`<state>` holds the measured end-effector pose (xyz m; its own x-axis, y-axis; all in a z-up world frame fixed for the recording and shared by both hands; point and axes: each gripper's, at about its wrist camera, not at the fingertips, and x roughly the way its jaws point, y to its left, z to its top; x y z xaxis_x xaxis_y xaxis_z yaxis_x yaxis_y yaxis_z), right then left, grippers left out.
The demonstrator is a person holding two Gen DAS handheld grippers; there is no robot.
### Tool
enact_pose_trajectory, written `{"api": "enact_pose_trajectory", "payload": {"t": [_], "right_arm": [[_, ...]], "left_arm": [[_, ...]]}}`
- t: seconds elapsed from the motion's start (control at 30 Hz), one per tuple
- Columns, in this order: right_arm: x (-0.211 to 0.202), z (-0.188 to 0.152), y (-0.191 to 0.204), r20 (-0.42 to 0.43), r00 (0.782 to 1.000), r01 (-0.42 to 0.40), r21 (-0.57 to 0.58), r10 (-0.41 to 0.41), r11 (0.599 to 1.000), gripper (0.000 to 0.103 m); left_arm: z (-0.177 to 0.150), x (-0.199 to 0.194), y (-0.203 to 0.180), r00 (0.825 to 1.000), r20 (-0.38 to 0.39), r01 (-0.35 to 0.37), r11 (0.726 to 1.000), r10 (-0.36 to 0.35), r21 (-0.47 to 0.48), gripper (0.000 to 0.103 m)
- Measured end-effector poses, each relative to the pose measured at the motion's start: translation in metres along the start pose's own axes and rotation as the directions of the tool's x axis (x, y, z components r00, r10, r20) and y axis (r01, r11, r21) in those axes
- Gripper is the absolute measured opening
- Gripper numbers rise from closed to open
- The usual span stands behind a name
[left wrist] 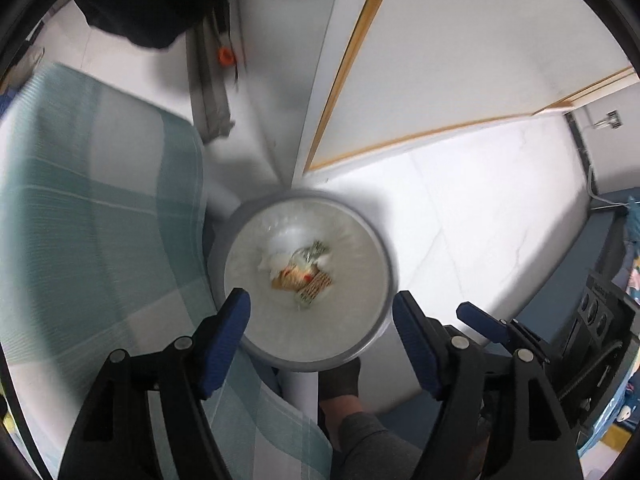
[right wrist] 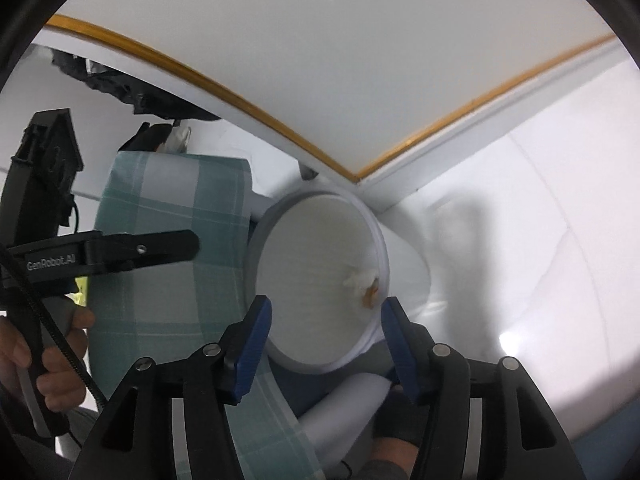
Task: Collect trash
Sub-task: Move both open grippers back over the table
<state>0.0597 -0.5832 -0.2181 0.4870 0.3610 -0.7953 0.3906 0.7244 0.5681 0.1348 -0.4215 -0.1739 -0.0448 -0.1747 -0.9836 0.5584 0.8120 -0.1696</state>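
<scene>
Left gripper (left wrist: 322, 336): hovering over bin (left wrist: 376, 320), jaws wide apart, gripping nothing.
Right gripper (right wrist: 326, 340): hovering alongside, gaping, empty.
Bin: holding wrappers (left wrist: 302, 274).

White floor (left wrist: 460, 208), checked teal bedding (left wrist: 100, 216)

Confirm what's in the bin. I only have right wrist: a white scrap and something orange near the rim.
Observer: Left wrist looks straight down into the trash bin: crumpled tissue and printed wrappers at the bottom.
Operator: Left claw holding anything?
Observer: No. Left claw is open and empty, above the bin mouth.
Operator: Anything beyond the bin?
Observer: A small orange object on the floor by a grey rail, too blurred to identify.
</scene>
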Motion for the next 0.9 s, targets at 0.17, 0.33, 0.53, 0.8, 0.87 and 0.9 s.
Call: {"api": "enact_pose_trajectory", "payload": {"t": [0.17,0.33,0.53,0.8,0.87,0.9], "right_arm": [[-0.031,0.004,0.02,0.061,0.998,0.033,-0.033,-0.031,0.999,0.062],[-0.068,0.014,0.051,0.144,0.988,0.057,-0.07,-0.046,0.996,0.068],[-0.109,0.027,0.107,0.257,0.966,0.08,-0.161,-0.036,0.984,0.068],[-0.152,0.01,0.216,0.379,0.925,0.115,-0.332,0.021,0.936,0.072],[-0.155,0.002,0.238,0.399,0.916,0.127,-0.364,0.031,0.923,0.075],[-0.158,-0.004,0.252,0.411,0.911,0.132,-0.385,0.041,0.913,0.077]], "left_arm": [[-0.007,-0.036,0.002,0.995,0.095,-0.006,1.0,0.005,0.011,0.07],[-0.022,-0.094,0.01,0.961,0.274,-0.028,1.0,0.026,0.003,0.07],[-0.057,-0.173,0.041,0.847,0.526,-0.05,0.997,0.077,-0.065,0.07],[-0.108,-0.231,0.09,0.736,0.65,-0.097,0.98,0.188,-0.173,0.078],[-0.122,-0.242,0.102,0.702,0.682,-0.101,0.977,0.206,-0.19,0.082],[-0.13,-0.249,0.109,0.686,0.695,-0.105,0.974,0.217,-0.201,0.082]]}}
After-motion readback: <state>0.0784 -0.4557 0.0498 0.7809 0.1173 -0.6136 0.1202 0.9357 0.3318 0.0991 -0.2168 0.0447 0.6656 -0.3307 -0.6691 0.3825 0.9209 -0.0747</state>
